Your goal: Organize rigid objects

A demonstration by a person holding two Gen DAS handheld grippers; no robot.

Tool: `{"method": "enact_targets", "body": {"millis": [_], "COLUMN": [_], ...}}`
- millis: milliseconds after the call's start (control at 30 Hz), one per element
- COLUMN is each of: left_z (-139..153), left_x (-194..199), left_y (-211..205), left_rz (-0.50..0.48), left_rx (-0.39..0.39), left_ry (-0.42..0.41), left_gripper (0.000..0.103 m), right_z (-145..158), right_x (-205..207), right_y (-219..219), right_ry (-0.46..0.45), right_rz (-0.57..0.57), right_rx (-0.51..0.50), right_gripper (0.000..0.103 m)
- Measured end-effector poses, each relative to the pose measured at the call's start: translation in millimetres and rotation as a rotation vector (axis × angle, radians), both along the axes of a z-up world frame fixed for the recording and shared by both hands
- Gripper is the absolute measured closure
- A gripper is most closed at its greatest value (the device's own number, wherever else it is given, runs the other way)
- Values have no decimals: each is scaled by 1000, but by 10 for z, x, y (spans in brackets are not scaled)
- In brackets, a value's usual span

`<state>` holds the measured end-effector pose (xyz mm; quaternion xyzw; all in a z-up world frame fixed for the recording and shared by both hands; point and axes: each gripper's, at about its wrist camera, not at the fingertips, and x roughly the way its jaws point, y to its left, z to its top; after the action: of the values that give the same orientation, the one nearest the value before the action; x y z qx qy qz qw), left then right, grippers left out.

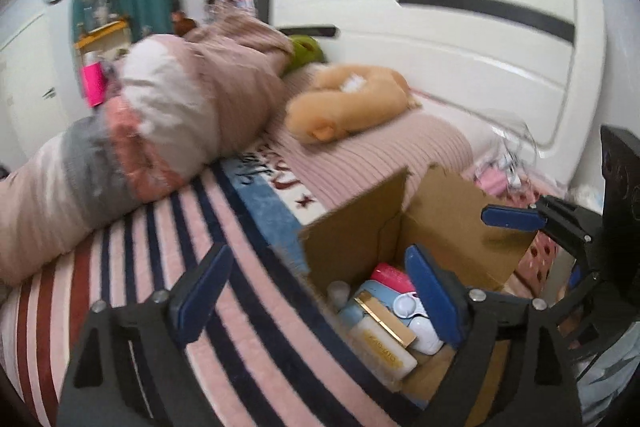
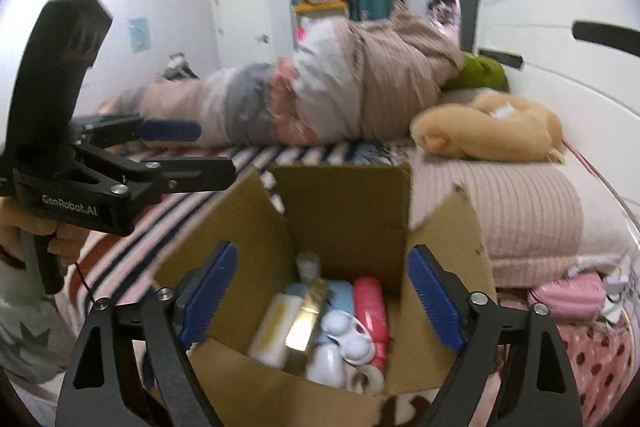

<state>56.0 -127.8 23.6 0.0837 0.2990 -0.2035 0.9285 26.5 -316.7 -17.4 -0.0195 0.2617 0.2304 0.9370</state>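
An open cardboard box (image 2: 344,211) stands on the bed; it also shows in the left wrist view (image 1: 452,215). Inside lie several rigid items: a pink case (image 2: 372,307), a gold box (image 2: 308,315), a cream bottle (image 2: 276,327) and white round pieces (image 2: 348,339). My right gripper (image 2: 320,299) is open and empty just above the box opening. My left gripper (image 1: 316,295) is open and empty over the box's left edge and the striped blanket; it appears at the left of the right wrist view (image 2: 208,151).
The bed carries a striped blanket (image 1: 208,251), rolled bedding (image 2: 320,91), a tan plush toy (image 2: 492,135) and a green plush (image 2: 480,71). A white headboard (image 1: 480,39) stands behind. A pink pouch (image 2: 568,295) lies right of the box.
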Motion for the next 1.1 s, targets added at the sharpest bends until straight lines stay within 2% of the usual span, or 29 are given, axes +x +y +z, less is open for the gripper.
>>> {"method": "enact_targets", "body": {"millis": [33, 133, 267, 400, 567, 1100], "left_z": [23, 68, 48, 6, -4, -40], "left_x": [-53, -245, -414, -535, -630, -649], "left_y": [84, 378, 663, 883, 1017, 1082], "left_rz": [27, 129, 236, 310, 351, 386], "left_rx": [-13, -32, -46, -99, -120, -117], "left_ry": [-9, -50, -59, -66, -77, -63], "left_gripper": [7, 1, 1, 1, 1, 1], "right_z": [33, 125, 194, 199, 169, 173], "right_x": [-26, -122, -154, -179, -204, -202], "right_y": [17, 40, 44, 122, 187, 244], "right_ry": [-21, -116, -135, -146, -140, -124], "right_rz": [17, 68, 70, 59, 79, 85], "right_rx": [12, 76, 151, 122, 85, 71], "right_gripper": [16, 0, 0, 0, 0, 0]}}
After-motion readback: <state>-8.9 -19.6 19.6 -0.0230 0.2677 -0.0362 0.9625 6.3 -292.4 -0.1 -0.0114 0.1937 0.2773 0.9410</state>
